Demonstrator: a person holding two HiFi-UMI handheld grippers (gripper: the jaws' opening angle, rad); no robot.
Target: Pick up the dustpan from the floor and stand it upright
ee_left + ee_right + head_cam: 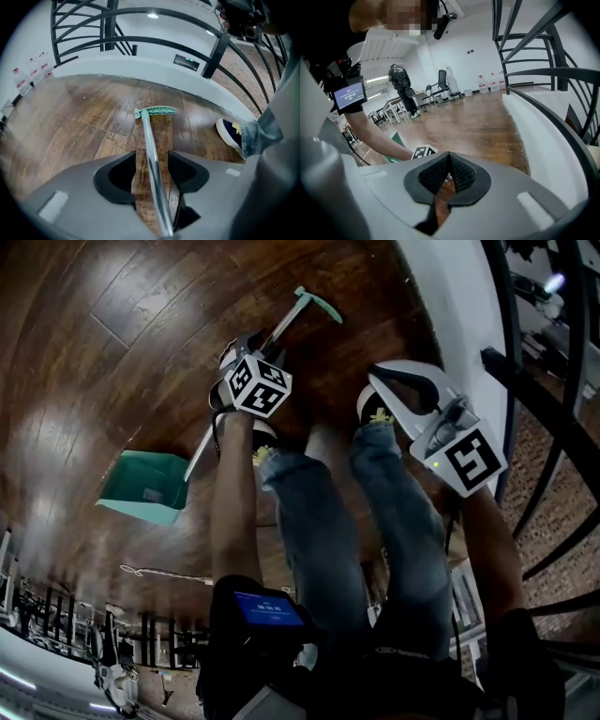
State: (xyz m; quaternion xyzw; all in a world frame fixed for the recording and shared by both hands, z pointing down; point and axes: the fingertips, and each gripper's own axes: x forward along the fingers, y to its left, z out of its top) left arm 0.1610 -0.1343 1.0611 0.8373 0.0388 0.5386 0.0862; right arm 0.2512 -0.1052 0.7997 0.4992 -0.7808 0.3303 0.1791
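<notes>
The dustpan (145, 486) lies flat on the wooden floor (112, 352). Its green pan is toward the open middle of the floor, and its metal handle (147, 136) runs out to a green grip (157, 111) near the white curb (140, 70) at the floor's edge, below the black railing (140, 42). The left gripper (152, 164) points steeply down over the handle with its jaws wide; the handle passes between the pads without either pad pressing on it. The right gripper (449, 157) hangs beside the curb above the person's shoe (375, 409), its jaws closed together with nothing between them.
</notes>
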